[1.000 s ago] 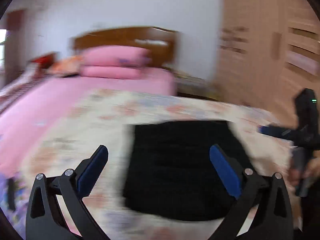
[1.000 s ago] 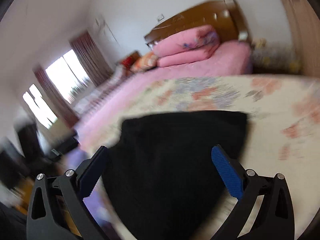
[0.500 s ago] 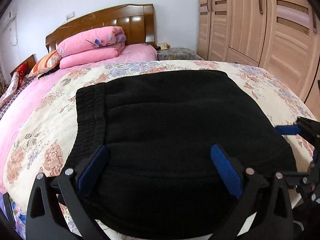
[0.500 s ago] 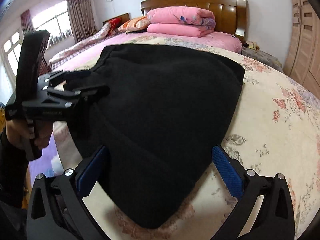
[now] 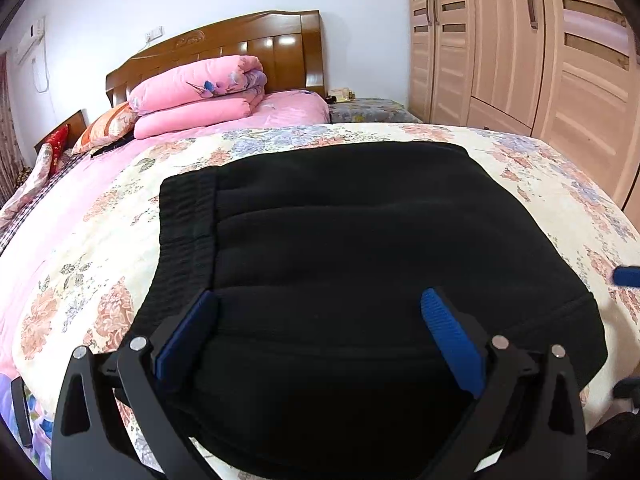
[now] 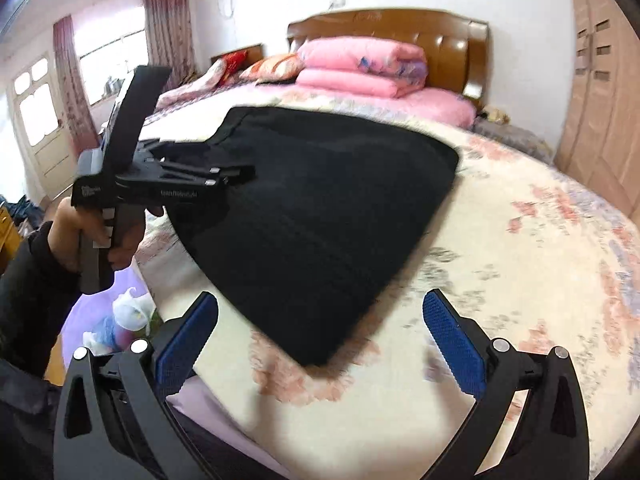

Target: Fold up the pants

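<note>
You look to be at the tail of the fold: the black fleece pants (image 5: 360, 264) lie as a compact, layered rectangle on the floral cream bedspread (image 5: 100, 248), ribbed waistband to the left of your left gripper (image 5: 320, 332). That gripper hangs low over the near edge of the stack with its blue-padded jaws spread wide and nothing between them; whether the pads brush the cloth, I cannot tell. Your right gripper (image 6: 320, 336) is equally wide apart and empty, off the pants' near right corner, over bare bedspread. Judged from here, the next move asks only for smoothing or squaring the stack, or one last halving if you want it smaller.
</note>
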A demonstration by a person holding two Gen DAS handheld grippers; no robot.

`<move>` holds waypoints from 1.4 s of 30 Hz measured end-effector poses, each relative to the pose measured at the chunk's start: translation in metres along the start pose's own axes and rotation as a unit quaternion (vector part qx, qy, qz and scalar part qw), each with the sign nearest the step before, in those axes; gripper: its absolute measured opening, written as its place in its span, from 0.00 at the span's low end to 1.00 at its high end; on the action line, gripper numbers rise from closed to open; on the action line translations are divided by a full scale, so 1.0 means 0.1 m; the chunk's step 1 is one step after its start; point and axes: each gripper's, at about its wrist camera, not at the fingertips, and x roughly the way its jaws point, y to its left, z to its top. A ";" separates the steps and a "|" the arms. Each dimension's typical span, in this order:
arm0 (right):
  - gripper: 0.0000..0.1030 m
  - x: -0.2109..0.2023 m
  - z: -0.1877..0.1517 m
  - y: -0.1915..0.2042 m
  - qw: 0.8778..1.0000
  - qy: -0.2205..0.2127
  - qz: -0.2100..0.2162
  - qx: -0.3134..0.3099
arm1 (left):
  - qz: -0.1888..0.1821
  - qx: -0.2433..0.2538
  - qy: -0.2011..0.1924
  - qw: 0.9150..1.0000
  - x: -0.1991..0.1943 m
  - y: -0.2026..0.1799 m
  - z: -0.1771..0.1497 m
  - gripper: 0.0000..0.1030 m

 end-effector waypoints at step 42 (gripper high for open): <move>0.96 -0.82 -0.32 0.20 0.985 -0.126 -0.117 0.007 | 0.118 -0.030 -0.130 0.984 -1.35 -0.97 -0.55 0.99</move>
